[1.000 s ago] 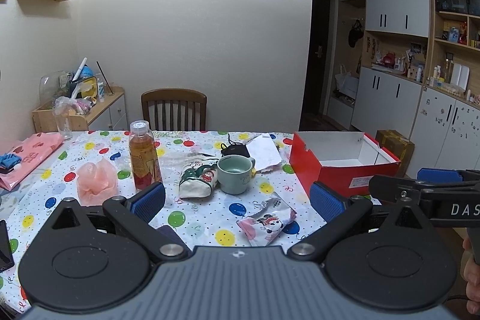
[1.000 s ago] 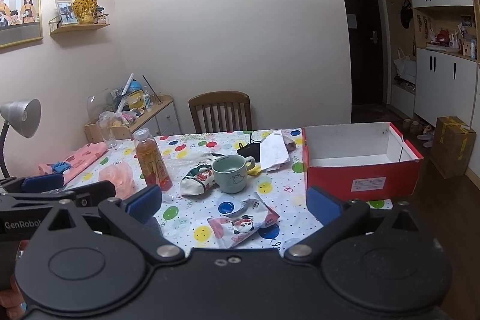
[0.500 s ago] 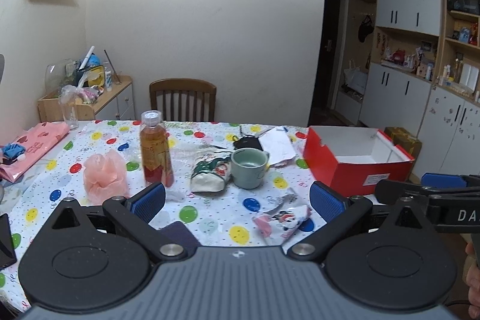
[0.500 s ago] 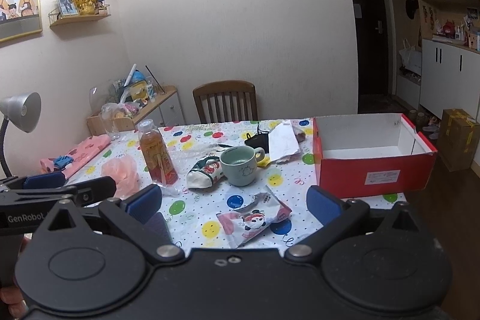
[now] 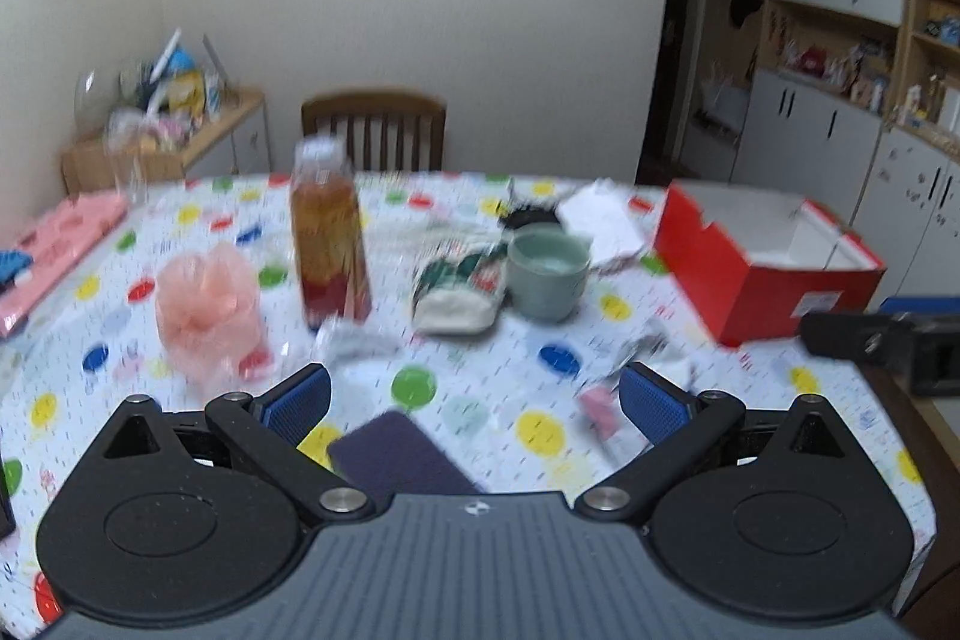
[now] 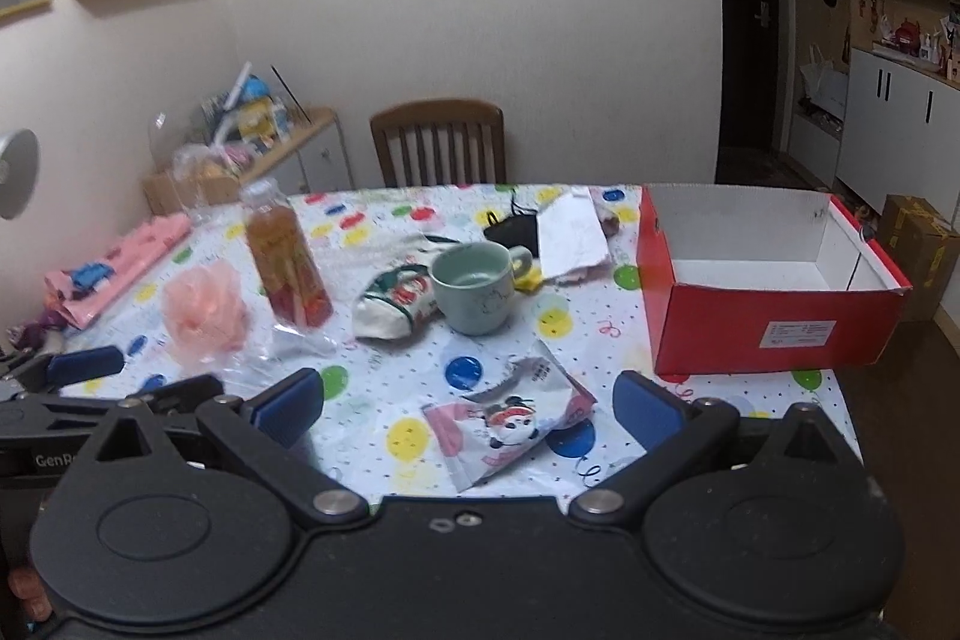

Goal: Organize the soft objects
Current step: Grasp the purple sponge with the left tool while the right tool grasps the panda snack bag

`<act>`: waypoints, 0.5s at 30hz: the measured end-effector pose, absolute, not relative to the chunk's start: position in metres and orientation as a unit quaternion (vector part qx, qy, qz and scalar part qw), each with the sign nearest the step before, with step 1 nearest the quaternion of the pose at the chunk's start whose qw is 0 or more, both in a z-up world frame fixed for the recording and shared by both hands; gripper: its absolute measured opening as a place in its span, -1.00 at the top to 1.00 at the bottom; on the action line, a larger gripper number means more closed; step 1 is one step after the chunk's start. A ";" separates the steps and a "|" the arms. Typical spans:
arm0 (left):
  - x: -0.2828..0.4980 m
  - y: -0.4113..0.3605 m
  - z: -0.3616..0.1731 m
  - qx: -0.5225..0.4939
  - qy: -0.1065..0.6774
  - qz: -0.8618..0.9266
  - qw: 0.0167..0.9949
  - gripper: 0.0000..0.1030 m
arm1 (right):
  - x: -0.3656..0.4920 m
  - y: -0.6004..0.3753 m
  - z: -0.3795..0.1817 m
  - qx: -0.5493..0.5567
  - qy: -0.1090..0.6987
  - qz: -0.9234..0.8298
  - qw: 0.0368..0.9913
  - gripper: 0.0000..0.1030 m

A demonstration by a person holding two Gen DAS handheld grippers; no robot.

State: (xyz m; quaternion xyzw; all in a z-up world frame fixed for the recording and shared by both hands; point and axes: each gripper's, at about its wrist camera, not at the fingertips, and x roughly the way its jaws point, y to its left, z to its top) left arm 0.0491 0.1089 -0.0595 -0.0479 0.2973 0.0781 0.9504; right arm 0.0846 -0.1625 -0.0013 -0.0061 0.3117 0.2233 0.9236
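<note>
**Both grippers closer over the spotted table**

Since a second ago both cameras have come nearer the table [image 6: 372,436] and tipped down, so the things on it sit larger; the left view is blurred. The red box [image 6: 768,322] at the right end stands open, with nothing visible inside. The green mug [image 6: 477,295] looks empty. The bottle [image 6: 287,265] holds amber liquid. The left gripper [image 5: 474,400] is spread wide, holding nothing; a dark purple pad [image 5: 399,454] lies between its fingers, and the pink mesh puff [image 5: 207,307] lies ahead to its left. The right gripper [image 6: 471,403] is also wide and empty, the cartoon pouch [image 6: 510,415] lying between its fingers.
</note>
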 end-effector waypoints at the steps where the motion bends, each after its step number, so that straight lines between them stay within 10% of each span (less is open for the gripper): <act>1: 0.054 0.112 -0.066 -0.048 0.306 0.082 0.947 -1.00 | 0.090 -0.161 -0.004 -0.008 0.316 0.219 0.923 -0.99; 15: 0.120 0.148 -0.138 -0.104 0.436 0.151 0.881 -1.00 | 0.182 -0.139 -0.065 0.013 0.404 0.179 0.897 -0.99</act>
